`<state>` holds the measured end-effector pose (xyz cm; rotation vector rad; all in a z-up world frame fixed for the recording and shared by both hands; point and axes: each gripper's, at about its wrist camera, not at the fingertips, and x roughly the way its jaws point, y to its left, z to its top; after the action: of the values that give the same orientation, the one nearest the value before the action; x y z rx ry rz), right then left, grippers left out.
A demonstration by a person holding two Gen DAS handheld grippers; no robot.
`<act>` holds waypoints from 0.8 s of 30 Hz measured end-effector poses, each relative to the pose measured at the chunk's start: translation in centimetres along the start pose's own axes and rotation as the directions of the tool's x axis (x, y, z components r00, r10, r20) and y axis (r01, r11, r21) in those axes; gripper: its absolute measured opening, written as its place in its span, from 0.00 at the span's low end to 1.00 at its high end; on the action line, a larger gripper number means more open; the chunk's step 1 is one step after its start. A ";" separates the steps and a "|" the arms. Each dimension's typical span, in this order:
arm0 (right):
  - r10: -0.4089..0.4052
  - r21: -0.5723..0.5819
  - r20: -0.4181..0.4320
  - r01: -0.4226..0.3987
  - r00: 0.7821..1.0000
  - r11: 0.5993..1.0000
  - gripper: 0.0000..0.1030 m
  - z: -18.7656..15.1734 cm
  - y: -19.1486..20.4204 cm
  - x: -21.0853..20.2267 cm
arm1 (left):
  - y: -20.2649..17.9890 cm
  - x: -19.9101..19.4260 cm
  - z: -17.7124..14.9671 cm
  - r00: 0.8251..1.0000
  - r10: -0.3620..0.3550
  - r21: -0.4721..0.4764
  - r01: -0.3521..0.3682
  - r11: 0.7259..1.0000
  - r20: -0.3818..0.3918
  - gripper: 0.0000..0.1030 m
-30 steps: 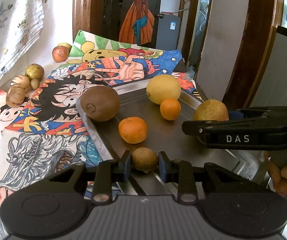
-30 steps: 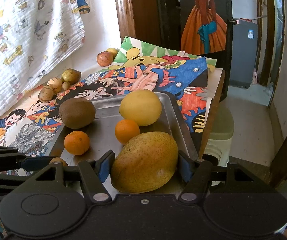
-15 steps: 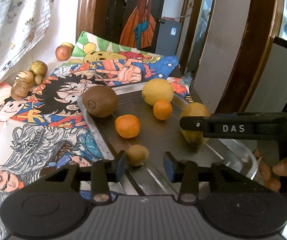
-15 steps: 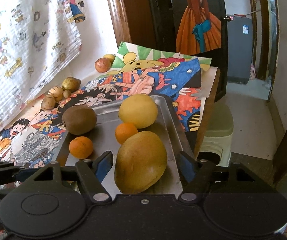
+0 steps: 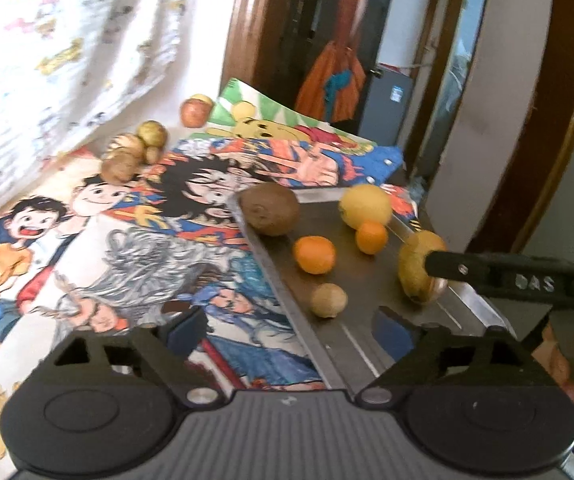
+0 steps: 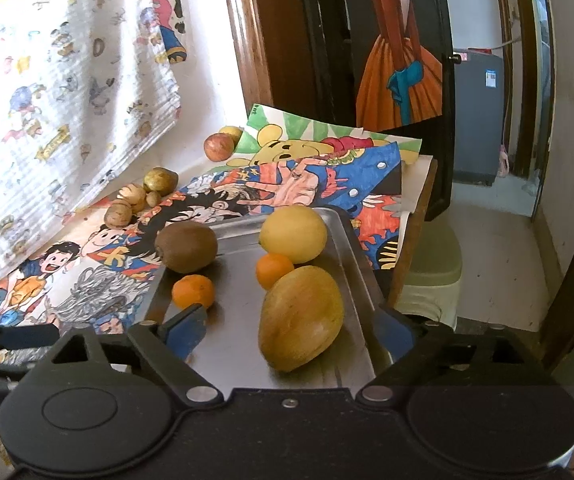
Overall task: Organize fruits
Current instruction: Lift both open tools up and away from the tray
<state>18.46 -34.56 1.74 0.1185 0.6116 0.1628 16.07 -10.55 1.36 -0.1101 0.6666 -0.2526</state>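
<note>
Fruits left on the desk point(image 5: 87, 240), the potatoes point(image 5: 127, 156) and apple point(image 5: 195, 113), lie far-left of the tray point(image 5: 271, 276), nearer the left tool point(image 5: 293, 330); both it and the right tool point(image 6: 291, 330) are spread and empty.

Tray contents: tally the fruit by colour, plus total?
On the metal tray:
Orange: 2, the near orange and the far orange
Yellow: 2, the lemon and the mango
Brown: 2, the large kiwi and the small kiwi
Total: 6
Both the left gripper and the right gripper are open, holding nothing.
</note>
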 end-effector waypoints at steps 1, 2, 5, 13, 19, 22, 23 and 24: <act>0.000 -0.003 0.003 0.000 1.000 1.000 0.93 -0.1 0.2 -0.4 | 0.2 -0.3 0.0 1.000 0.009 -0.009 -0.009 1.000 0.007 0.96; -0.001 -0.005 0.006 0.001 1.000 1.000 0.94 -0.2 0.4 -0.7 | 0.3 -0.6 -0.1 1.000 0.015 -0.014 -0.015 1.000 0.012 0.97; -0.005 -0.013 0.011 0.005 1.000 1.000 0.97 -0.6 1.0 -2.0 | 0.8 -1.6 -0.3 0.999 0.031 -0.034 -0.030 0.999 0.024 0.99; -0.036 -0.033 0.009 0.037 0.999 0.999 0.99 -2.1 2.9 -5.3 | 1.6 -4.2 -1.3 0.998 0.066 -0.068 -0.064 0.996 0.023 0.99; -0.018 -0.005 -0.047 0.018 0.999 1.000 0.99 -3.9 4.4 -7.1 | 2.0 -5.1 -2.2 0.994 0.090 -0.065 -0.094 0.993 -0.054 0.99; -0.018 -0.011 -0.076 0.017 0.997 1.000 0.99 -4.6 5.4 -7.7 | 2.1 -5.7 -2.7 0.993 0.089 -0.065 -0.094 0.993 -0.073 0.99; -0.018 -0.011 -0.086 0.017 0.996 1.000 0.99 -4.8 5.7 -7.8 | 2.2 -5.9 -2.8 0.993 0.091 -0.066 -0.096 0.993 -0.074 0.99; -0.014 -0.009 -0.096 0.014 0.995 1.000 0.99 -5.0 5.9 -7.9 | 2.3 -6.1 -2.9 0.993 0.094 -0.067 -0.099 0.993 -0.074 0.99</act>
<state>8.44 -29.94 3.02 0.0989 0.7078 0.1581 10.08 -6.80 2.30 -0.1368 0.7496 -0.1404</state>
